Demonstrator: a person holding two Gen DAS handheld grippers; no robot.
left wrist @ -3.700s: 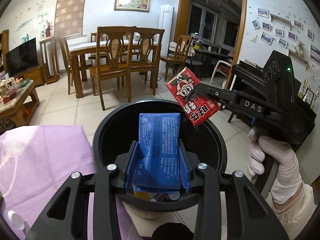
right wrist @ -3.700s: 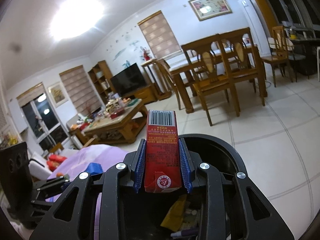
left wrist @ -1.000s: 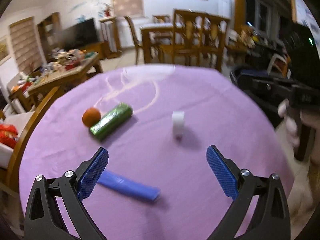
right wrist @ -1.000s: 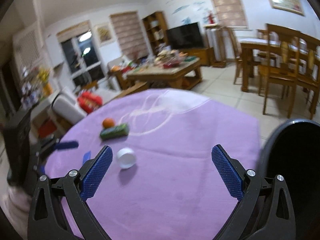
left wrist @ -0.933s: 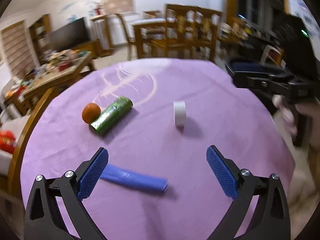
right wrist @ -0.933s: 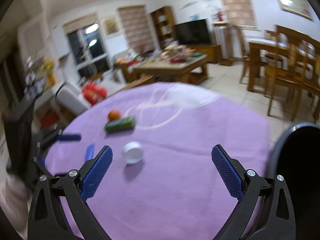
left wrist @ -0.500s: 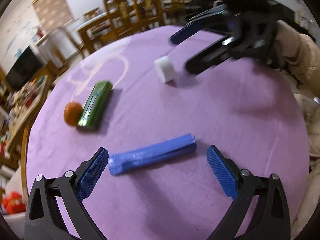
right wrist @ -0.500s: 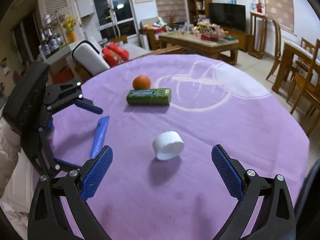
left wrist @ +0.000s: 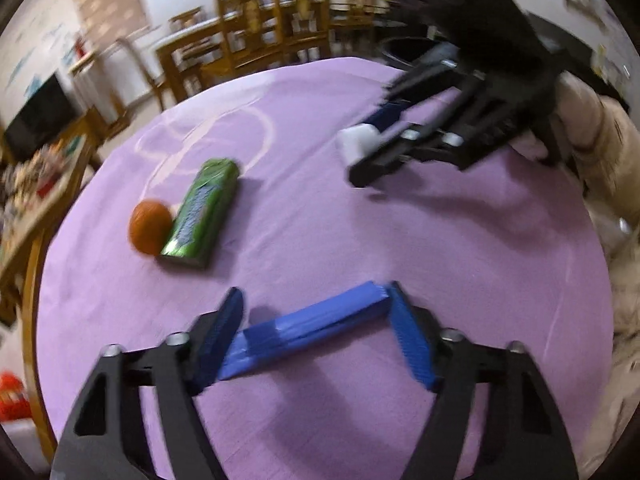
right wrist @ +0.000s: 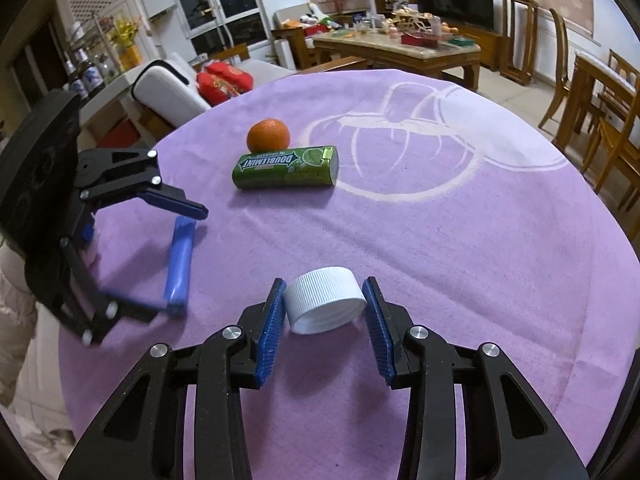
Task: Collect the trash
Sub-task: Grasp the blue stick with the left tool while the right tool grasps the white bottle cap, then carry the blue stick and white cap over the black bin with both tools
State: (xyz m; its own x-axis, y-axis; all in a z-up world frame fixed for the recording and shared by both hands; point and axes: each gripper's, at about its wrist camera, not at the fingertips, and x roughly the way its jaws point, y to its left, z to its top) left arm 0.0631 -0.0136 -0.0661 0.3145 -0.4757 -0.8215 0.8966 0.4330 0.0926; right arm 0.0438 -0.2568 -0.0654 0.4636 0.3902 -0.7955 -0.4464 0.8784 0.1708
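A blue wrapper stick (left wrist: 304, 328) lies on the purple table between the pads of my left gripper (left wrist: 316, 332), which touch its two ends; the same stick shows in the right wrist view (right wrist: 180, 256). A white bottle cap (right wrist: 326, 300) lies on its side between the pads of my right gripper (right wrist: 325, 320), which are closed against it. The cap also shows in the left wrist view (left wrist: 356, 144) inside the right gripper (left wrist: 376, 148). The left gripper shows in the right wrist view (right wrist: 160, 252).
A green Doublemint gum pack (right wrist: 286, 168) and an orange (right wrist: 268, 135) lie side by side further back on the purple tablecloth (right wrist: 460, 240). Wooden chairs (right wrist: 608, 120), a coffee table and a sofa stand beyond the table. The black bin rim (left wrist: 404, 46) shows behind the right gripper.
Both grippers dropped to the table and closed. The left closed around the blue wrapper stick; the right closed around the white cap.
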